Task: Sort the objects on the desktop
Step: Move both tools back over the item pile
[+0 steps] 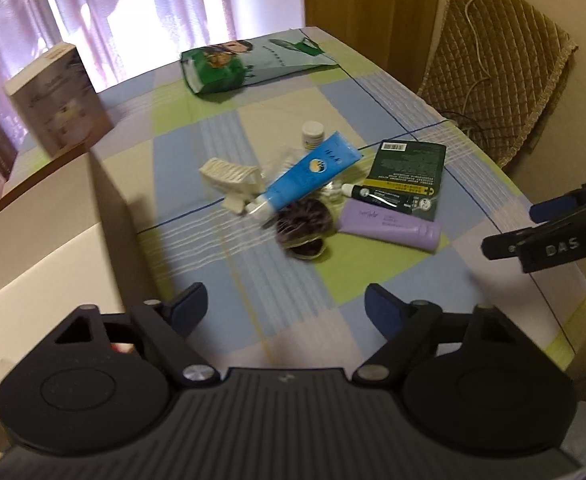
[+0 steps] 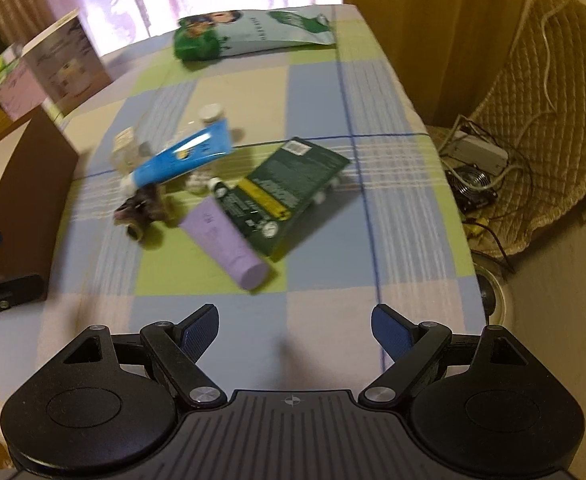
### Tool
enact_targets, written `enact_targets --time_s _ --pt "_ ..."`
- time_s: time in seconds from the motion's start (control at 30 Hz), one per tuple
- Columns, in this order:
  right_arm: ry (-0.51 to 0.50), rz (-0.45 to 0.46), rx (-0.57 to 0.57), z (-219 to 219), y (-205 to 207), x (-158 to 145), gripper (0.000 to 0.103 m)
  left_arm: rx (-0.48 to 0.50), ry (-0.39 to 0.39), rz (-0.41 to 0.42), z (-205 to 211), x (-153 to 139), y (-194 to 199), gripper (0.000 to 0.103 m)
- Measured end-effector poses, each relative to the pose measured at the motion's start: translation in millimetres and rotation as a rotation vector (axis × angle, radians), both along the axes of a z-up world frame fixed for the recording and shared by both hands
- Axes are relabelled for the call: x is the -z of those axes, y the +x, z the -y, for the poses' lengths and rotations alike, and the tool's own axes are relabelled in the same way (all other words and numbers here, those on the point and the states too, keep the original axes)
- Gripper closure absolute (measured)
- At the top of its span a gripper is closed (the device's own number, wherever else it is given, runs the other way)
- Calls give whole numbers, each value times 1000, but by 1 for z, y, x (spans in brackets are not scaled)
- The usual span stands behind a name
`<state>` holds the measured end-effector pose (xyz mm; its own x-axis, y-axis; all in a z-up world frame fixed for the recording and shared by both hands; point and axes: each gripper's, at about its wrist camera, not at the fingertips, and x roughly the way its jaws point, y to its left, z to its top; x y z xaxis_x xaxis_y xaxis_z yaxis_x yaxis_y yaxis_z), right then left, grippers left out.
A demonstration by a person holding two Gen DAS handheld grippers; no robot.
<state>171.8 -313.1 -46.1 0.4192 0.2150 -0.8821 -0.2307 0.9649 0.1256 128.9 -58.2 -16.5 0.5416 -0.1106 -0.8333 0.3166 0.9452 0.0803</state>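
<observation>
Table (image 1: 373, 92) under a checked cloth in blue, green and cream; heap of small toiletries near its middle.

Blue plastic tube with white cap (image 1: 309, 174), slanted across the top of the heap; white ribbed hair clip (image 1: 231, 178) just beside its cap end, on the left in the left wrist view; small white-lidded jar (image 1: 313, 132) behind the tube; dark purple bristly hairbrush head (image 1: 303, 226) at the near side of the heap, blurred; lilac plastic tube (image 1: 391, 226) lying flat to the right of the brush; dark green flat packet with barcode and yellow stripe (image 1: 411, 168) behind the lilac tube, a slim dark green tube with white cap (image 1: 389, 198) lying on its near edge.

Green and white printed bag (image 1: 253, 64) flat at the far end of the table, well apart from the heap; pale cardboard box (image 1: 59, 98) upright at the far left edge; large white open box (image 1: 53, 248) at the near left.

Left claw (image 1: 285, 304) above the near cloth, spread, nothing between the blue pads; right claw (image 2: 295, 328) likewise spread and empty, short of the lilac tube.
</observation>
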Motion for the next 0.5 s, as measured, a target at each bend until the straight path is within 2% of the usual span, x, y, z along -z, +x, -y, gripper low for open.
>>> enact_targets --time_s 0.1,0.3,0.5 --pt "23 -4 27 13 10 5 14 10 1 -5 11 15 16 31" --pt "60 -17 68 32 28 16 14 18 -20 6 19 37 46 31" --pt "147 -34 125 46 43 25 14 -32 -58 -25 23 54 81 31"
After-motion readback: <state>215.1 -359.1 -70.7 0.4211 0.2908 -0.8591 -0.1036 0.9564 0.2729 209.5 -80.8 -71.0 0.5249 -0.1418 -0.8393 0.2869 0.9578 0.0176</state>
